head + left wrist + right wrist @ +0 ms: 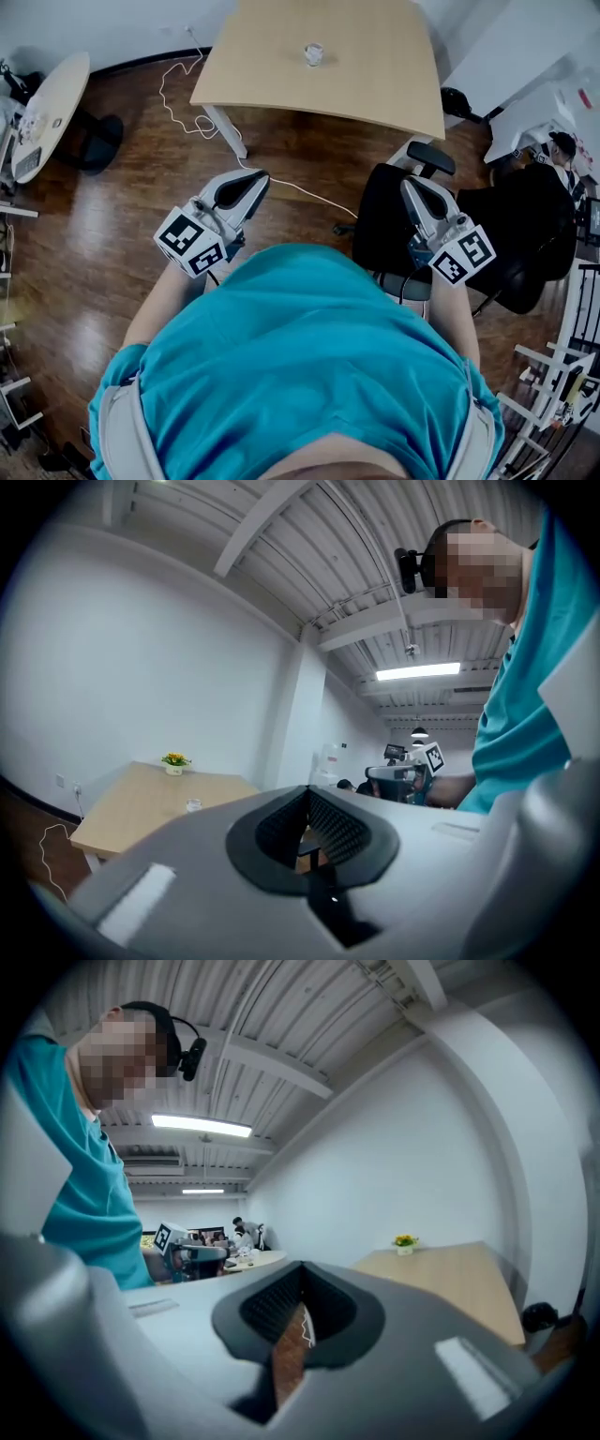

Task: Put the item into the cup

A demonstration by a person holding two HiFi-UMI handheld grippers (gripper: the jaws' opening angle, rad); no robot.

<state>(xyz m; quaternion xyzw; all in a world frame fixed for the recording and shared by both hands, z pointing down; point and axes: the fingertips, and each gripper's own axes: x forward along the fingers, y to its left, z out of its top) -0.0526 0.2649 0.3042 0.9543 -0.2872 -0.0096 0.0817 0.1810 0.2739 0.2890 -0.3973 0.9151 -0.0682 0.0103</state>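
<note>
A small clear cup (313, 53) stands on the far part of the light wooden table (356, 75); it also shows as a tiny glass (192, 805) in the left gripper view. No separate item shows in any view. My left gripper (255, 178) is held in front of the person's chest, well short of the table, with its jaws together and nothing in them (307, 795). My right gripper (411, 184) hangs level with it on the other side, also shut and empty (302, 1269). Both point toward the table.
A black office chair (403, 225) stands just ahead of the right gripper. A white cable (183, 103) trails over the wooden floor by the table leg. A round white table (47, 103) is at the left, a white desk (530, 66) at the right. A small flower pot (174, 760) sits on the wooden table.
</note>
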